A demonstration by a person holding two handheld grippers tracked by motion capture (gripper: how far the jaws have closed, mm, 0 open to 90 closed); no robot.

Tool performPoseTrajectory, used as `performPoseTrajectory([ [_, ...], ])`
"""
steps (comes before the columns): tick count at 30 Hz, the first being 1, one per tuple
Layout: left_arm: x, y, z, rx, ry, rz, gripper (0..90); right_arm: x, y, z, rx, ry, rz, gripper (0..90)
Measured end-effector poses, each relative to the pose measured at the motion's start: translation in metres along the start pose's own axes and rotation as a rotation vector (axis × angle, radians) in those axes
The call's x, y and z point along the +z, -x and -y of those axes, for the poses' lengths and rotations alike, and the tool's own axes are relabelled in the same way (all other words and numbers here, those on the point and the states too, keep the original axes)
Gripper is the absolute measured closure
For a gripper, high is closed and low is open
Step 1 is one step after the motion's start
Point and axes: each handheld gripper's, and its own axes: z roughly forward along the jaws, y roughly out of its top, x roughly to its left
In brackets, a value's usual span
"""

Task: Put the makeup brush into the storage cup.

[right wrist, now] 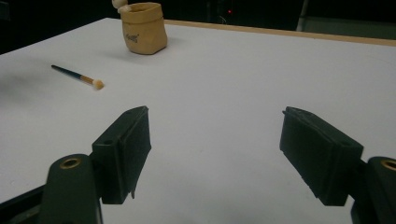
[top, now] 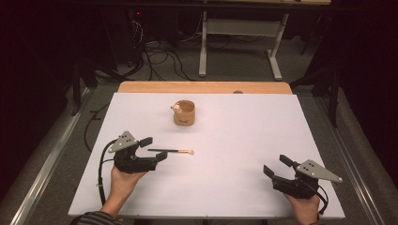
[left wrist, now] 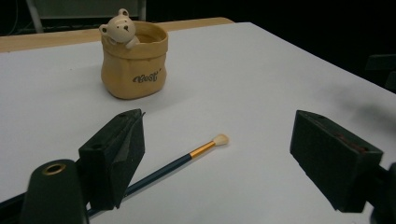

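1. I see the small brush (top: 172,151) lying flat on the white worktop (top: 234,187). It runs left to right, dark handle toward my left tongs (top: 153,148), pale soft tip pointing away.
2. My left tongs are spread wide and hold nothing. The handle end lies right at them, close by one jaw in the left gripper view.
3. My right tongs (top: 277,166) are spread wide too, holding nothing, and sit well apart from the brush.
4. So I think the left hand should take it.
5. The bear pot (top: 184,112) stands upright farther back, past the brush.
6. There is lots of bare room around the brush, and the worktop edges are far off.
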Motion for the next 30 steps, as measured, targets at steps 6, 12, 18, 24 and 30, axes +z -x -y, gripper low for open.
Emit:
performPoseTrajectory([
  [6,0.005,0.0,-0.006,-0.003,0.005,0.0,18.4,0.0,0.0,0.0,0.0,0.0,-0.001,26.2],
  [12,0.01,0.001,-0.011,-0.001,0.005,0.0,19.9,0.0,0.0,0.0,-0.002,-0.003,-0.001,26.2],
  [18,0.015,0.0,-0.015,0.004,0.017,0.02,21.9,0.0,0.0,0.0,-0.004,0.002,-0.008,26.1],
  [24,0.02,-0.001,-0.022,0.028,0.011,0.01,21.8,0.0,0.0,0.0,0.001,0.006,-0.012,25.9],
  [30,0.028,-0.002,-0.029,0.04,0.002,0.008,20.2,0.0,0.0,0.0,0.003,0.005,-0.012,25.9],
])
